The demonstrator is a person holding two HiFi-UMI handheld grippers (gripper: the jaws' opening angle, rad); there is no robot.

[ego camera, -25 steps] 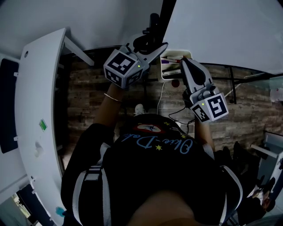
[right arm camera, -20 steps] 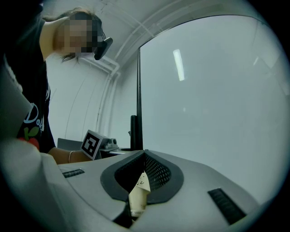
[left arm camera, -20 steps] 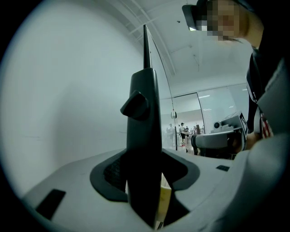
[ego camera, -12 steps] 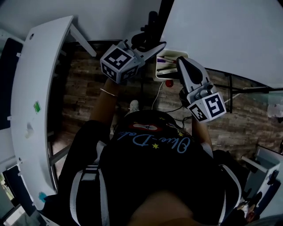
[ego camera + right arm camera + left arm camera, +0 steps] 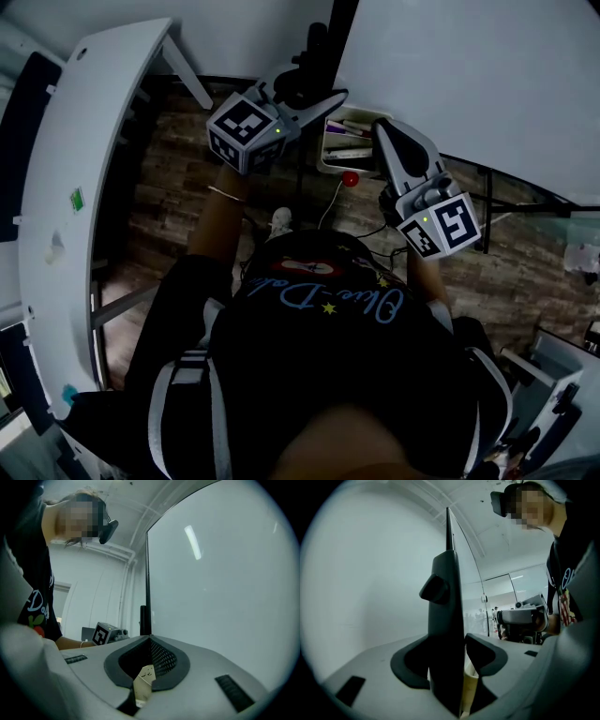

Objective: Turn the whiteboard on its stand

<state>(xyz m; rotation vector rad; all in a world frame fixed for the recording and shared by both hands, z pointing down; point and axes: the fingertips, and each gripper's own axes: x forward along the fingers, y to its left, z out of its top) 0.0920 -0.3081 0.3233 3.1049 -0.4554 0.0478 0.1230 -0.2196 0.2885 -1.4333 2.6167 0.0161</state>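
The whiteboard (image 5: 469,75) fills the upper right of the head view, its top and far side cut off by the picture edge. Of its stand (image 5: 319,52), only a short dark stretch shows at the board's left edge; the foot is hidden behind the grippers and the person's torso (image 5: 319,356).

The left gripper (image 5: 339,96) is at that same edge. Its jaws are opening around the dark upright, with thin slivers of light on both sides. The right gripper (image 5: 382,127) meets the board's lower edge with its jaws pressed together. The frame line rises straight from its tips, but it is unclear whether the frame is nipped between them.

The pens in the tray (image 5: 328,159) under the board's lower corner are too small to tell apart, and the red thing (image 5: 350,178) below it is unclear.

Compared with a second ago, the board's lower corner, the tray and both grippers sit further left in the head view. The white desk (image 5: 56,187), well left of the board, lies at a steeper slant.
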